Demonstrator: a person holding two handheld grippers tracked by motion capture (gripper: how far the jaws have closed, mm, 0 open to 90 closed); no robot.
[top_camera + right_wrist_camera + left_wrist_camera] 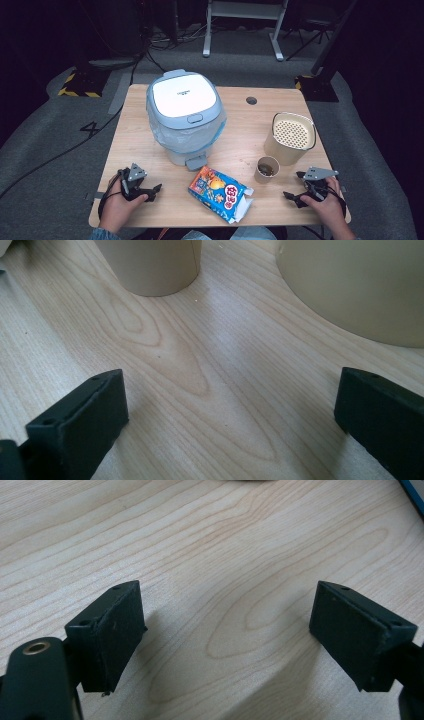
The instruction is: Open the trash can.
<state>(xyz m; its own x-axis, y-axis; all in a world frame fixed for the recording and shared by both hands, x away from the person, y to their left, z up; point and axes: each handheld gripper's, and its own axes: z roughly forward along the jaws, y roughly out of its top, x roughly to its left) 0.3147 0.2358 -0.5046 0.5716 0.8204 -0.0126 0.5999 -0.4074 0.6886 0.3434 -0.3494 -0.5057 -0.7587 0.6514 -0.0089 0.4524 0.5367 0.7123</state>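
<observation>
Nothing is underway yet: both grippers, left (156, 189) and right (290, 196), are resting released and empty, flanking the snack box (220, 193) at six o'clock on the table (135, 145).

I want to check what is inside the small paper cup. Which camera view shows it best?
The high view: it looks down into the small paper cup and shows its open rim and something dark inside. The right gripper view shows the cup's lower wall standing on the table, with its rim cut off. The left gripper view shows bare wood there.
</observation>
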